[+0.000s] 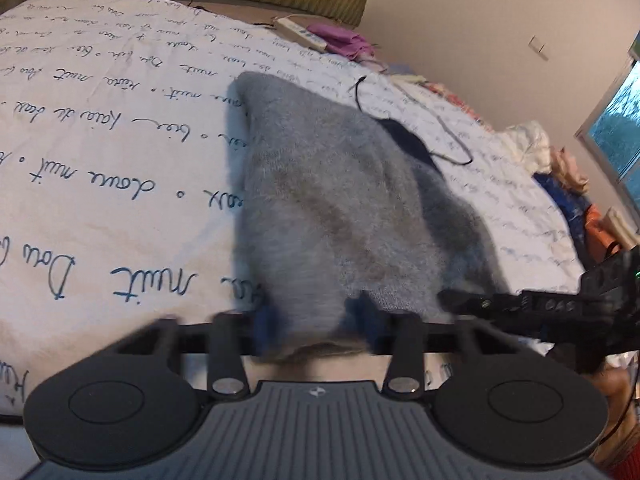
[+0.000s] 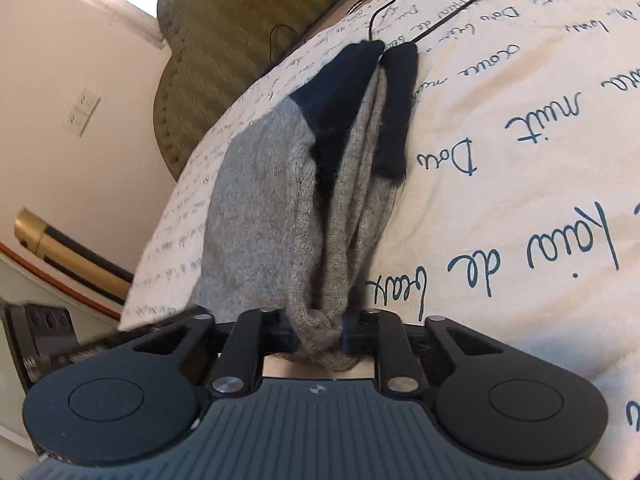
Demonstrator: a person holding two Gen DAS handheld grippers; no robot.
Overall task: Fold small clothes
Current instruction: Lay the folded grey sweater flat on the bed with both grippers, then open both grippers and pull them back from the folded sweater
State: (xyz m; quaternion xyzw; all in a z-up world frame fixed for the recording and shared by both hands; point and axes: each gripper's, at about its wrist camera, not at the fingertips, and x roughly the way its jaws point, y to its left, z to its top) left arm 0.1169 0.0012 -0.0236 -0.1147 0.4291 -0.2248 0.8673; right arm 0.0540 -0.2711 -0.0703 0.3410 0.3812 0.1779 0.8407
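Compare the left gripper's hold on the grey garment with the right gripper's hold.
The left gripper clamps a broad, fairly flat span of the grey knit garment, jaws set wide; the right gripper pinches a bunched, twisted wad of it, jaws closer together. The garment's navy trim shows plainly beyond the right gripper, barely beyond the left. Both hold the same garment above the script-printed bedspread.

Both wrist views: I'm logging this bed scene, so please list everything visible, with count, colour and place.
sock: one, grey with navy ends, stretched over the bed, gripped by both grippers
bedspread: one, white with blue handwriting, covering the bed
cable: one, black, lying on the bedspread beyond the sock
power strip: one, white, far end of bed
purple cloth: one, beside the power strip
pillow: one, olive, at the bed's head
left gripper: black, shut on the sock
right gripper: black, shut on the sock
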